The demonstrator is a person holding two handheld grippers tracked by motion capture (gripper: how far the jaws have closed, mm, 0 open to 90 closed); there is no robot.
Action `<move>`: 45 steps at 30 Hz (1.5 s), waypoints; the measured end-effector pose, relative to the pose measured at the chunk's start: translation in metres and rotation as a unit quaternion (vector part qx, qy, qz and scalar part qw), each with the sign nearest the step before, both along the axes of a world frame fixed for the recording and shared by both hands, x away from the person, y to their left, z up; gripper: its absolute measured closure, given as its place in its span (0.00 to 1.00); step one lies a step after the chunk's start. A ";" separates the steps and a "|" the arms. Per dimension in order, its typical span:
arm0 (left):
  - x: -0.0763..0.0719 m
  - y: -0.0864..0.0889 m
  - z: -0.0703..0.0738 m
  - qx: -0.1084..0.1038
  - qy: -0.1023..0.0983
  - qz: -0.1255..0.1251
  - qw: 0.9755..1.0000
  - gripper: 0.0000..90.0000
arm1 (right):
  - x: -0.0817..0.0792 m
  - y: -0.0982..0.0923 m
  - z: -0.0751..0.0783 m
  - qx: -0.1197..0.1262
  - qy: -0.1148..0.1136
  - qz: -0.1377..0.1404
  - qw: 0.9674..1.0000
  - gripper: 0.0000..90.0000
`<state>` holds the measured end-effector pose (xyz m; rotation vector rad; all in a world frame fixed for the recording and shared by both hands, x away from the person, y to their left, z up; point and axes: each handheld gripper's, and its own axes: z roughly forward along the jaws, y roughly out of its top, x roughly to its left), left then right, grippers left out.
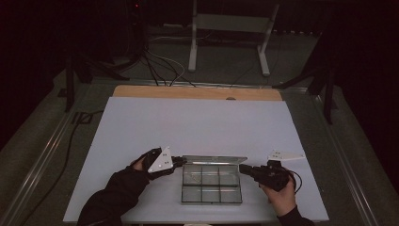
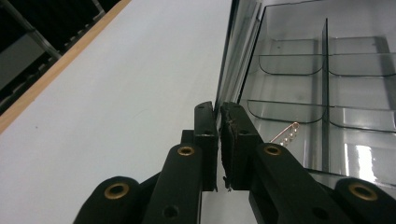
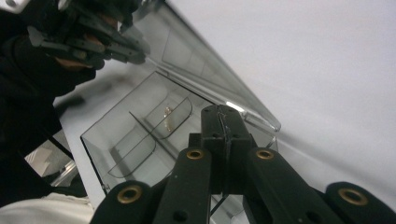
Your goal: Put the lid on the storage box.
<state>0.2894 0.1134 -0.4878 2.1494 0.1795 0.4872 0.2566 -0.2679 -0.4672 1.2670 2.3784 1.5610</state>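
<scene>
We have one clear compartment box (image 1: 211,183) near the front edge of the white table (image 1: 197,122), lid (image 1: 214,159) swung open toward the far side. The left tool (image 1: 182,162) sits at the box's far-left corner, jaws clenched on the left edge of the box wall as far as the left gripper view shows; pads look pressed on clear plastic at the hinge side. The right tool (image 1: 242,168) is at the box's right wall, jaws fully clenched; in the right gripper view they meet with nothing clearly between them, so we can't tell if a thin edge is pinched. One small gold pin with pearl-like beads (image 2: 286,134) lies in a compartment on the left gripper's side. Count: one box, one lid, eight compartments seen from above (two rows of four), one pin, two tools, one loose grey plate (image 1: 285,155) on the table to the right. Risks, as we judge them: the box is light and slick, so pulling with either tool could drag or tip it and toss the pin out of its cell. The lid could flop shut if the left tool lets go. The right tool may slip off the thin wall if it has no real bite.
</scene>
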 end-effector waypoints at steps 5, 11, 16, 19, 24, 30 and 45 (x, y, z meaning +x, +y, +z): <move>-0.002 0.001 -0.001 0.004 -0.013 -0.005 1.000 0.96 | 0.000 -0.002 0.001 0.000 -0.006 -0.005 1.000 1.00; -0.003 0.004 -0.002 0.001 -0.019 -0.002 1.000 0.90 | 0.000 -0.001 0.000 -0.002 -0.002 0.000 1.000 1.00; -0.002 0.011 0.005 -0.023 0.028 0.034 0.999 0.74 | 0.000 -0.001 0.000 -0.003 -0.002 0.000 1.000 1.00; -0.003 0.016 0.009 -0.038 0.058 0.049 0.996 0.64 | -0.001 -0.001 0.000 -0.003 -0.003 0.000 1.000 1.00; -0.006 0.026 0.016 -0.058 0.108 0.054 0.991 0.50 | 0.000 0.000 -0.001 -0.003 -0.002 0.002 1.000 1.00; -0.013 0.038 0.022 -0.092 0.141 0.051 0.984 0.40 | -0.001 0.000 -0.001 -0.003 -0.003 0.001 1.000 1.00; -0.018 0.065 0.027 -0.110 0.174 0.100 0.974 0.07 | -0.002 0.001 -0.001 -0.004 -0.005 0.001 1.000 1.00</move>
